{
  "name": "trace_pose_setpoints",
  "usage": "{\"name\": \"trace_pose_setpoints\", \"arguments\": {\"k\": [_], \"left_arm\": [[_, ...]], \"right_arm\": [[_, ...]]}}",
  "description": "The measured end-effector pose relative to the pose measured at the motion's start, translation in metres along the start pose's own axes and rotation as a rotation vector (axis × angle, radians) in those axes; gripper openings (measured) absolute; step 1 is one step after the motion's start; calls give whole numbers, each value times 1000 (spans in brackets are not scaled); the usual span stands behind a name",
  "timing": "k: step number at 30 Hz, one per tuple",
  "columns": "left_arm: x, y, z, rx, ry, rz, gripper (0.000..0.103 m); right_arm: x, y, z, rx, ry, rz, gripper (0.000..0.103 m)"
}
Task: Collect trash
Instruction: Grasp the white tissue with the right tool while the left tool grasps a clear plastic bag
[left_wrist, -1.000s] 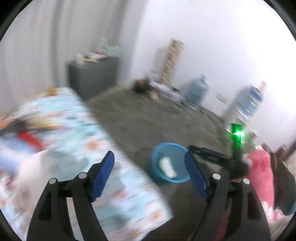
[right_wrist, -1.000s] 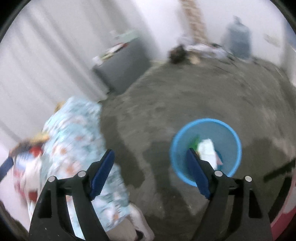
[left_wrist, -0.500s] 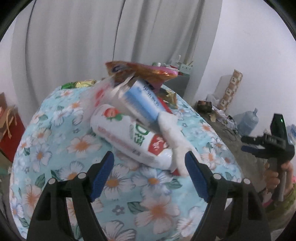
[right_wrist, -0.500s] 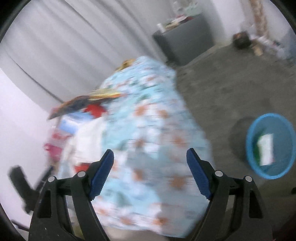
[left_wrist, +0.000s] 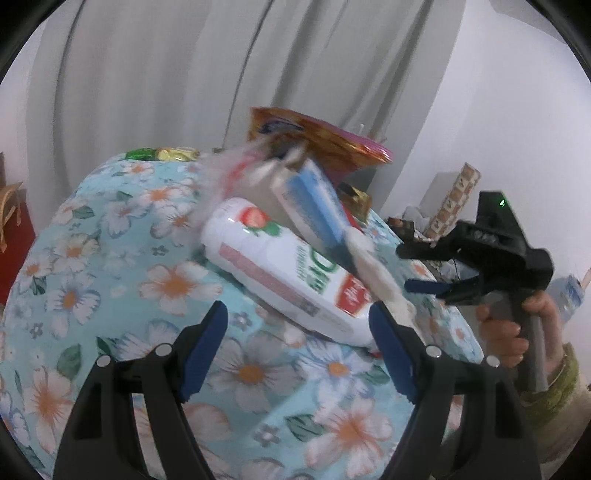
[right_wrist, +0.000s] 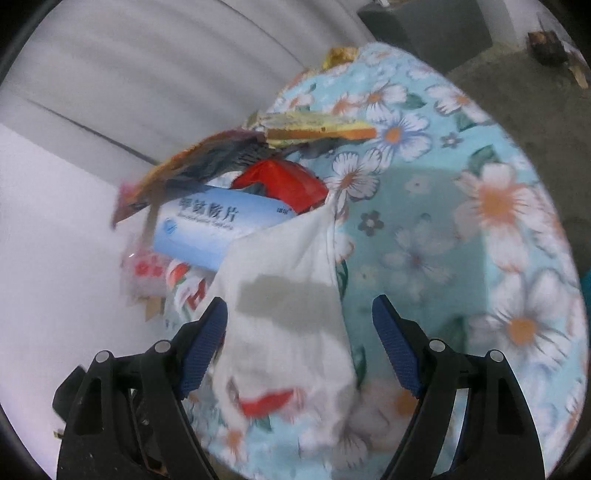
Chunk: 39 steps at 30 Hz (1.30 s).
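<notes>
The table (left_wrist: 110, 236), under a flowered cloth, carries a heap of trash piled together, likely so each piece can be lifted off. The white packet (left_wrist: 288, 273) lies on its side, long axis slanting toward the near right edge. A crumpled white tissue (right_wrist: 284, 314) drapes beside it. The left gripper (left_wrist: 297, 347) and the right gripper (right_wrist: 299, 343) hang released, jaws wide, grasping nothing.

The blue-and-white box (right_wrist: 218, 225) bears Chinese characters reading "甲钴胺片".

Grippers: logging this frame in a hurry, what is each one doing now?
Left gripper: open, holding nothing.
Right gripper: open, empty, white tissue between its fingers.
</notes>
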<state>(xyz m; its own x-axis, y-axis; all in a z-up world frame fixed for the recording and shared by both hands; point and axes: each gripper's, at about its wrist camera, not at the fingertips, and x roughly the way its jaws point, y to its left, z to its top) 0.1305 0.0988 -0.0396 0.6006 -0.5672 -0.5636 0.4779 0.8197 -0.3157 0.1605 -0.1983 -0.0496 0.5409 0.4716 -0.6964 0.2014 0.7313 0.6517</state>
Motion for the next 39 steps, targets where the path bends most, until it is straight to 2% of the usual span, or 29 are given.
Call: {"name": "trace_pose_setpoints", "arguments": {"k": [2,5,11,15,17,22,27,32,39], "left_arm": [[-2,6,6,-3,-25,19,77],[-3,16,21,20,-85,81,77],[24,25,53,90,-98,166,76],[44,29,64,117,-78,192,60],[50,32,67,105,-70,198,51],[58,37,69,82,-63,222,22],[56,41,67,86,-72,239,8],[46,43,65,89,-97,250,7],[21,43,64,72,-139,254,7]], "right_arm": [[9,-3,2,24,21,-6,70],[14,-4,3,33,25,-19,66],[14,-7,3,46,27,-16,61],[15,-11,5,49,32,-22,57],[11,-12,4,33,32,-37,49],[13,-8,1,-2,32,-71,30],[11,-3,-5,-20,15,-77,14],[1,0,-7,-15,-6,-56,7],[-26,1,-8,-18,-48,-15,5]]}}
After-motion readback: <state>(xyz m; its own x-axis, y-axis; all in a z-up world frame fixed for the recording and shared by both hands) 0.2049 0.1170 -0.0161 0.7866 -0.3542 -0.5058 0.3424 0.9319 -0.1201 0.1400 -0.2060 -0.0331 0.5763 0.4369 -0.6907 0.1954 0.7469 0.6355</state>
